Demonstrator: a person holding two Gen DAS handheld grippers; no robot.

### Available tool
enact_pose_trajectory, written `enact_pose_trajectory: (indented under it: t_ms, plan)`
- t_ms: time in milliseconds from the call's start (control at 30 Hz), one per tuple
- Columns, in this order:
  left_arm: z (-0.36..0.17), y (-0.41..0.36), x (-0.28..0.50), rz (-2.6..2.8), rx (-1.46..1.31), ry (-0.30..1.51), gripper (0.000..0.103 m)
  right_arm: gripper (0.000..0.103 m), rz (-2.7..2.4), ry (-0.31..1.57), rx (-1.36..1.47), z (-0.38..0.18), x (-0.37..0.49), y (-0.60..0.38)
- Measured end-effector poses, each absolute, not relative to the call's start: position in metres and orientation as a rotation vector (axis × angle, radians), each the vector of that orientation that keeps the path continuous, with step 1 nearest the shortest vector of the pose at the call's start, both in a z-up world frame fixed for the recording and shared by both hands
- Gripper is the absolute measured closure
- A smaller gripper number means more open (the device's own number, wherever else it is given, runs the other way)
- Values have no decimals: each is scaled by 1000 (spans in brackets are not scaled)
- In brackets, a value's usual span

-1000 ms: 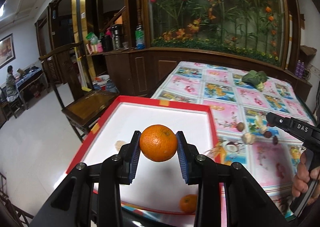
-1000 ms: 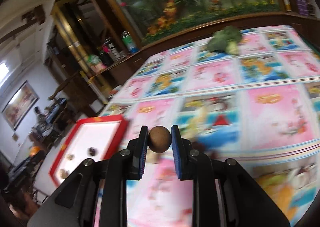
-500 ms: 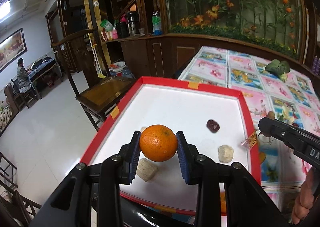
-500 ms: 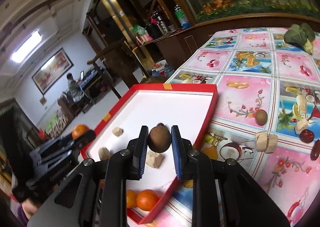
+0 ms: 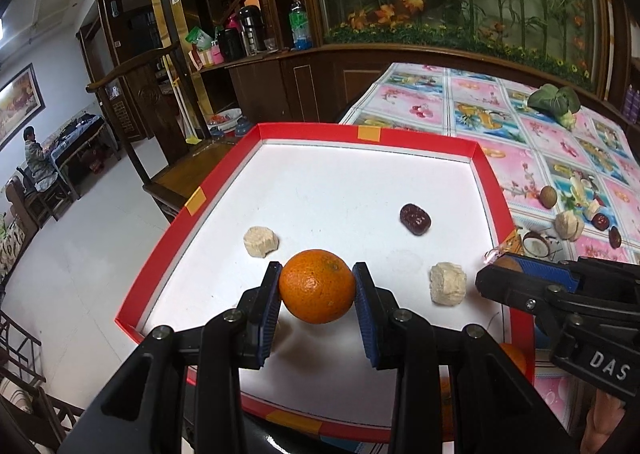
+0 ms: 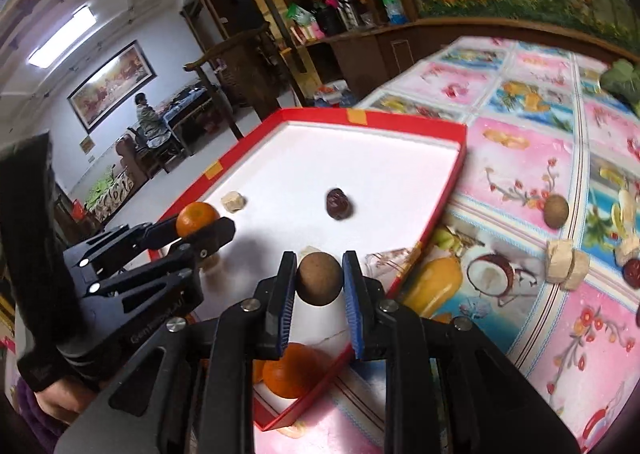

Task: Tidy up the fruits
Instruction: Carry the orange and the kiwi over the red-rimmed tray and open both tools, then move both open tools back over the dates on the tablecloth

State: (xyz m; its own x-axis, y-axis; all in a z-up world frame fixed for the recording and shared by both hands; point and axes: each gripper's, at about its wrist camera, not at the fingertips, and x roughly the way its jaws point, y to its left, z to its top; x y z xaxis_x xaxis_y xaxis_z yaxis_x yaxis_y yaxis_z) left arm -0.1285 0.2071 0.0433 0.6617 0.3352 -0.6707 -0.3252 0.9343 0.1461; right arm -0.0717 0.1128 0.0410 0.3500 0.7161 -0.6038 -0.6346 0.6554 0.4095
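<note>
My left gripper (image 5: 316,308) is shut on an orange (image 5: 317,286) and holds it above the near part of the red-rimmed white tray (image 5: 362,131). My right gripper (image 6: 319,294) is shut on a small brown round fruit (image 6: 320,278) above the tray's right near part (image 6: 456,181). In the tray lie a dark red date (image 5: 415,218), two pale chunks (image 5: 261,242) (image 5: 448,282), and oranges at the near corner (image 6: 294,370). The right gripper also shows at the right of the left wrist view (image 5: 492,274).
On the patterned tablecloth (image 5: 480,113) right of the tray lie a brown round fruit (image 5: 548,196), pale chunks (image 5: 569,225), dates (image 5: 600,221) and a green vegetable (image 5: 554,99). A wooden chair (image 5: 176,189) stands left of the table edge.
Both grippers have moved over the tray with their fruit still held. The right gripper has come in from the tablecloth to the tray's right side; the left has lowered toward the tray.
</note>
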Motion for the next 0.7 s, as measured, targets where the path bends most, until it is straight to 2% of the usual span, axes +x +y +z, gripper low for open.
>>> enact_pose_trajectory:
  t_ms: [133,167,200,267,333,467,567,700]
  plan:
    - [40,206,-129,377,19,778,66,77,871,883,109,34,-65,115]
    - [40,205,-129,379,19,776,63,77,870,886,104,34,-65,116]
    - [41,205,-130,380,19,772,56,75,869,883,99,34,-65,116]
    - [43,205,-132,385,20,764,45,68,885,883,89,35,-67,118]
    - [46,202,-134,380,23,751,44,52,933,904,111,36,-65,116]
    - [61,191,-142,345,4,665,41,51,906,859,237,49,-55,91]
    - [74,179,-149,354,-7,564,20,49,831,798,372,58,-42,56]
    - [82,157,-155,294,-28,437,20,47,700,742,498,65,-25,8]
